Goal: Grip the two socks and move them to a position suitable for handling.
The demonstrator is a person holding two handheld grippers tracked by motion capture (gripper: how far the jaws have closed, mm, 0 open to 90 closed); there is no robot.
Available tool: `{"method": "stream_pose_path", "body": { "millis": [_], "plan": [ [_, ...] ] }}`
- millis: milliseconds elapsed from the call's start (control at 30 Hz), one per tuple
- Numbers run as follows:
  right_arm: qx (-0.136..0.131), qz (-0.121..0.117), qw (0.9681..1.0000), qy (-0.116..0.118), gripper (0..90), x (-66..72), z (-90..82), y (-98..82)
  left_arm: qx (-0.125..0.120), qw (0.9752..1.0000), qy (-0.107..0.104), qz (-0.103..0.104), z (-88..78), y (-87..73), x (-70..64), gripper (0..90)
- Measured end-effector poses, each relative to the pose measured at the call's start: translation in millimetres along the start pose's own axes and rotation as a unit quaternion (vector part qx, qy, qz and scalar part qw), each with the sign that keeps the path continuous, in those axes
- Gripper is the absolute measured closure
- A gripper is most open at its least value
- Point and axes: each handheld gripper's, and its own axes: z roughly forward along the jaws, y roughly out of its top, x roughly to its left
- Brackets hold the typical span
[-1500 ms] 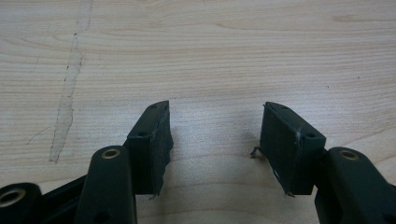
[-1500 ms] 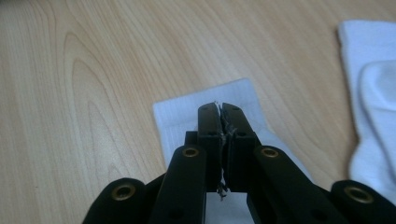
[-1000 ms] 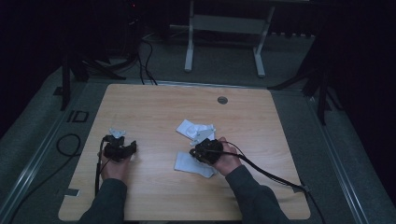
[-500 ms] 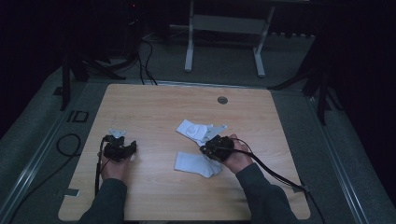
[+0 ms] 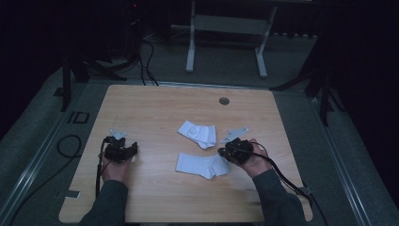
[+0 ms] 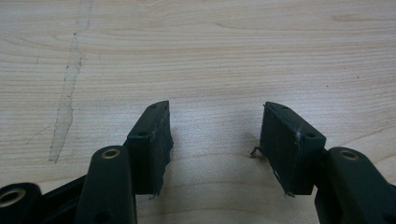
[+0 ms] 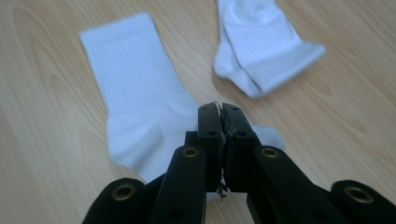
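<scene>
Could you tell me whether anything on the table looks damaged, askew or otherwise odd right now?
Mostly small things: the far white sock lies crumpled and folded over, while the near sock lies flat. A long pale scratch marks the wooden tabletop. Nothing is spilled.

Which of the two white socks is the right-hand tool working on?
On the wooden table, two white socks lie mid-table. It is the nearer sock, spread flat by the right gripper. The far sock lies folded double.

Left gripper (image 5: pixel 121 149) rests with fingers (image 6: pixel 152 140) apart; right gripper (image 5: pixel 230 153) fingers (image 7: pixel 209 135) pressed together.
</scene>
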Motion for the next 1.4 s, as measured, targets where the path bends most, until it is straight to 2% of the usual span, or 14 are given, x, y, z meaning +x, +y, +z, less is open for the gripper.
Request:
{"method": "stream_pose_path", "body": {
  "millis": [167, 233, 367, 467, 567, 667, 733, 767, 833, 933, 1100, 1200, 1367, 1400],
  "plan": [
    [0.008, 0.013, 0.9999, -0.007, 86.7, -9.1, -0.5, -14.8, 0.0, 1.0, 0.0, 0.0, -0.1, 0.0, 0.1, 43.5],
    [0.016, 0.025, 0.9995, -0.011, 86.3, -16.1, -3.4, -29.8, 0.0, 1.0, 0.0, 0.0, -0.1, -0.2, 0.0, 43.5],
    [0.023, 0.036, 0.9988, -0.024, 82.6, -25.0, -10.2, -43.8, 0.0, 1.0, 0.0, 0.0, -0.2, -0.2, 0.1, 43.5],
    [0.014, 0.051, 0.9975, -0.046, 76.4, -32.5, -21.4, -50.7, 0.0, 1.0, 0.001, 0.0, -0.2, -0.3, -0.1, 43.5],
    [-0.002, 0.057, 0.9973, -0.047, 76.0, -35.1, -31.6, -50.2, -0.001, 1.0, 0.001, -0.001, -0.2, -0.5, -0.2, 43.5],
    [0.003, 0.04, 0.9985, -0.036, 80.7, -28.0, -28.1, -45.7, -0.001, 1.0, 0.002, -0.001, -0.2, -0.6, -0.2, 43.4],
    [0.015, 0.026, 0.9992, -0.028, 88.4, -20.6, -19.2, -43.2, -0.001, 1.0, 0.001, 0.0, -0.3, -0.6, -0.2, 43.4],
    [0.022, 0.02, 0.9993, -0.022, 89.4, -16.5, -13.7, -42.2, -0.001, 1.0, 0.001, 0.0, -0.3, -0.6, -0.2, 43.4],
    [0.043, 0.002, 0.999, -0.016, 89.6, -7.4, 0.3, -40.6, -0.001, 1.0, 0.001, 0.0, -0.3, -0.6, 0.0, 43.4],
    [0.058, -0.009, 0.9983, -0.001, 89.6, 1.5, 15.7, -40.2, -0.001, 1.0, 0.0, 0.001, -0.3, -0.6, 0.1, 43.4],
    [0.075, -0.013, 0.997, 0.016, 89.8, 10.8, 34.6, -44.2, -0.001, 1.0, 0.0, 0.001, -0.4, -0.6, 0.0, 43.3],
    [0.065, -0.013, 0.9976, 0.02, 89.9, 15.1, 38.7, -44.0, 0.0, 1.0, 0.001, 0.0, -0.3, -0.6, -0.2, 43.3],
    [0.064, -0.024, 0.9974, 0.023, 89.9, 20.0, 42.4, -38.3, -0.001, 1.0, 0.002, 0.0, -0.3, -0.6, -0.3, 43.3],
    [0.061, -0.029, 0.9973, 0.03, 89.8, 25.6, 45.5, -33.7, -0.001, 1.0, 0.002, 0.0, -0.3, -0.6, -0.2, 43.3]
  ]
}}
